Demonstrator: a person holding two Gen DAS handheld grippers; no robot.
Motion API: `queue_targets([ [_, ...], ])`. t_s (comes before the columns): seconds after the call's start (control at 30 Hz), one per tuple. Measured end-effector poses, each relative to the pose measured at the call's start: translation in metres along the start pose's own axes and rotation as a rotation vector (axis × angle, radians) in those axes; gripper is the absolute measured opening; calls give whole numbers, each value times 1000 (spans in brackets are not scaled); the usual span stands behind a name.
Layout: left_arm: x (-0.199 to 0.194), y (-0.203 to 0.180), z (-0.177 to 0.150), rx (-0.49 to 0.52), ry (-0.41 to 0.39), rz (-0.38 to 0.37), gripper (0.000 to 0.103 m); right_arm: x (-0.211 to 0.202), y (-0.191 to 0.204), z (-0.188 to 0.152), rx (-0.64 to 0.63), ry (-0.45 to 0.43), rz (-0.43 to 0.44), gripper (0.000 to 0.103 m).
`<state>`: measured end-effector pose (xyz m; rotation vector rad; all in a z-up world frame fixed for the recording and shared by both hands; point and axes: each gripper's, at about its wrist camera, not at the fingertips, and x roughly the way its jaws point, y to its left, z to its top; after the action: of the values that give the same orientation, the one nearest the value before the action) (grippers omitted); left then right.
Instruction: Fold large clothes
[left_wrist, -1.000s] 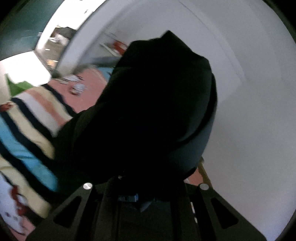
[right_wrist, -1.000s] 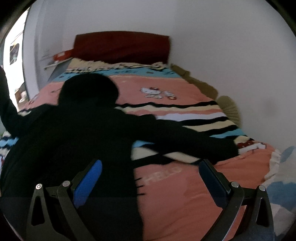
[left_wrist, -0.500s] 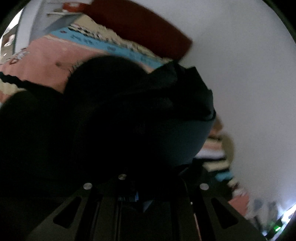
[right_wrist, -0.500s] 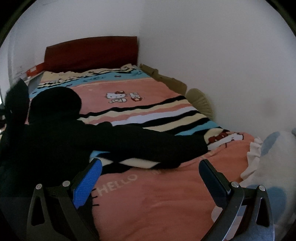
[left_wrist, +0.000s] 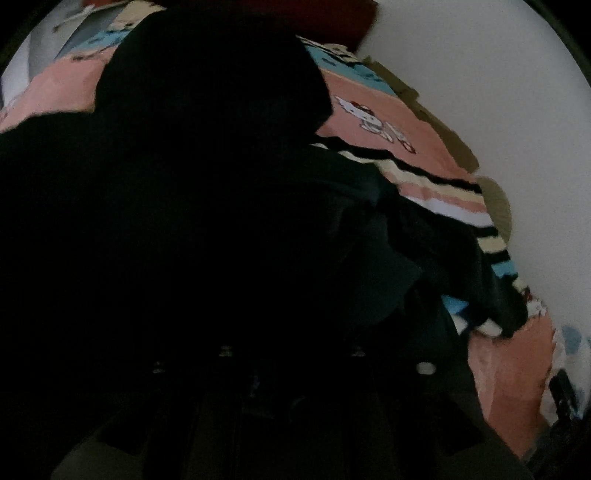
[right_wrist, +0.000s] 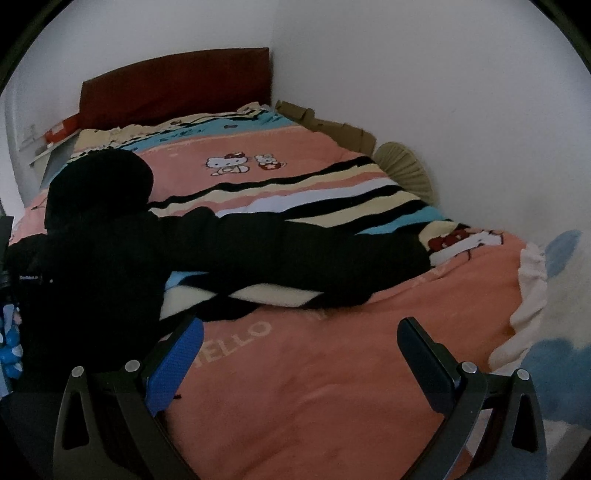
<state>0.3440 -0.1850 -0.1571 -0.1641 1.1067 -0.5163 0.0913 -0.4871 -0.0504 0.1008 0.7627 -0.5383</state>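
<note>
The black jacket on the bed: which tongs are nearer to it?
Left. The left tongs are buried in the black jacket; the right tongs hover open over bare bedspread beside it.

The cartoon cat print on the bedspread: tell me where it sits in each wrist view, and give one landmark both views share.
Left wrist view: the cat print is upper right of centre, just right of the black garment.
Right wrist view: the cat print is upper centre-left, beyond the garment's outstretched sleeve.
Shared landmark: the dark red headboard, only a sliver at the top edge in the left wrist view.
</note>
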Motion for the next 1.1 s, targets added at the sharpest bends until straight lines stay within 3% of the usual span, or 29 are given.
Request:
queue_targets([
  [0.13, -32, -12, -1, 54, -15, -30, 57, -1, 0, -4, 11, 15, 18, 102],
  [0.37, -73, -41, -5, 113, -52, -76, 58, -10, -3, -11, 23, 28, 37, 102],
  [0.5, -98, -41, -12, 121, -69, -63, 58, -14, -14, -13, 71, 40, 62, 102],
  [0.7, -128, -2, -26, 100, -90, 16, 58, -3, -42, -6, 189, 72, 59, 103],
  [0.87, -140, 59, -43, 22, -116, 83, 58, 20, -63, 12, 272, 75, 33, 103],
  [1.1, -163, 111, -65, -27, -210, 132, 58, 66, -117, 50, 462, 77, -65, 103],
])
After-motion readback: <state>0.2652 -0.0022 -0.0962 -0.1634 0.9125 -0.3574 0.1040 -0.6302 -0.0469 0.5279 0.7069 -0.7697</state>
